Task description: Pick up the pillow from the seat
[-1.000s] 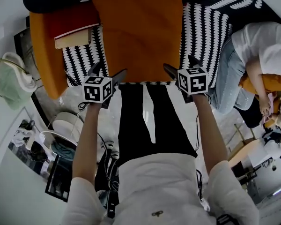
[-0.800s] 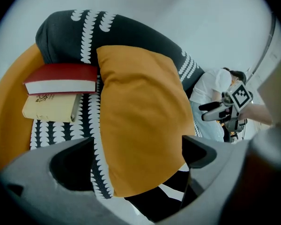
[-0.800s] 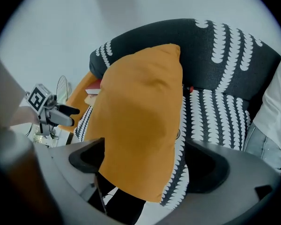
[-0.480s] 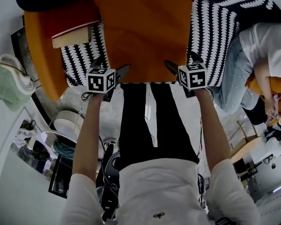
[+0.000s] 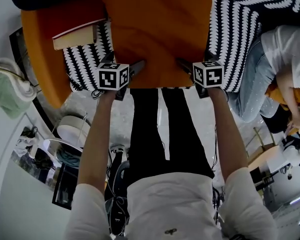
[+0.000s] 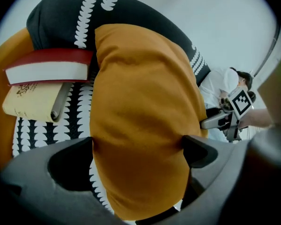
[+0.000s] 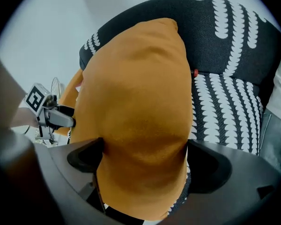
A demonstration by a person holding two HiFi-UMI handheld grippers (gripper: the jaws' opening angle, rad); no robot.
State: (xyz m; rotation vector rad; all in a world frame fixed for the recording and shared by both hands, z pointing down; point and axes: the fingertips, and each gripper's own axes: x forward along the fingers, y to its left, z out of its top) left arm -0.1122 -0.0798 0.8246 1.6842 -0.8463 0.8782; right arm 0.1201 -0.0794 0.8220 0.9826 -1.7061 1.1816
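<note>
The left tool (image 5: 123, 63) and the right tool (image 5: 196, 61) stand at the near edge of the orange pillow (image 5: 157, 29), one towards each near corner. Both have their jaws spread wide and have just been opening. In each gripper view the pillow's edge fills the gap and brushes the jaw tips, but it is not pinched. The pillow lies on the black-and-white patterned seat (image 5: 230, 39), with its far end up against the backrest. Left of the pillow lie a beige book (image 6: 33, 100) and, just beyond it, a red book (image 6: 47, 67). Right of the pillow sits a person (image 5: 282, 49) in a white top.
</note>
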